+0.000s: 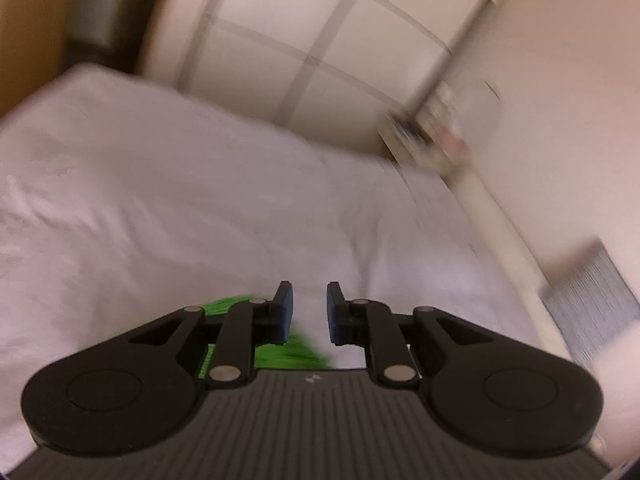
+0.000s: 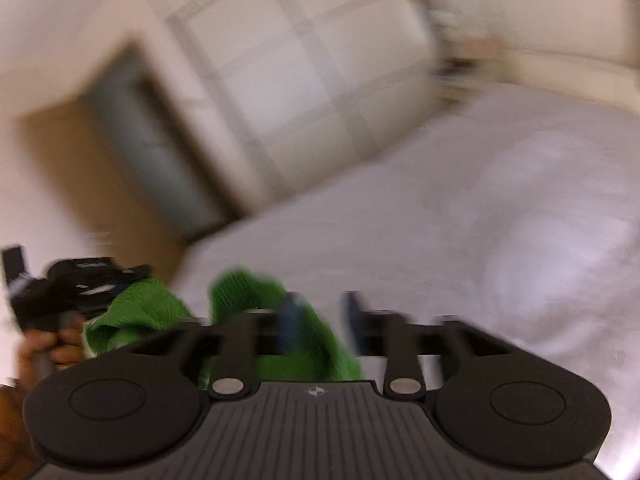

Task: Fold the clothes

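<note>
The jaws of the left gripper (image 1: 307,312) stand apart over the white bed (image 1: 160,200); a green knitted garment (image 1: 298,354) lies below them. The right gripper (image 2: 320,320) is also apart, the crumpled green cloth bunched under its left finger.

The only garment in view is a bright green knitted garment (image 2: 256,312), its ribbed weave plain to see in the right wrist view. There it is bunched into two rounded humps with a dip between them, one hump toward the left and one nearer the middle, and a flap of it runs down to the right; it sits over the white bed (image 2: 480,208) near the bed's near edge. In the left wrist view only a blurred strip of the same green cloth (image 1: 298,354) shows, low against the bed sheet.
</note>
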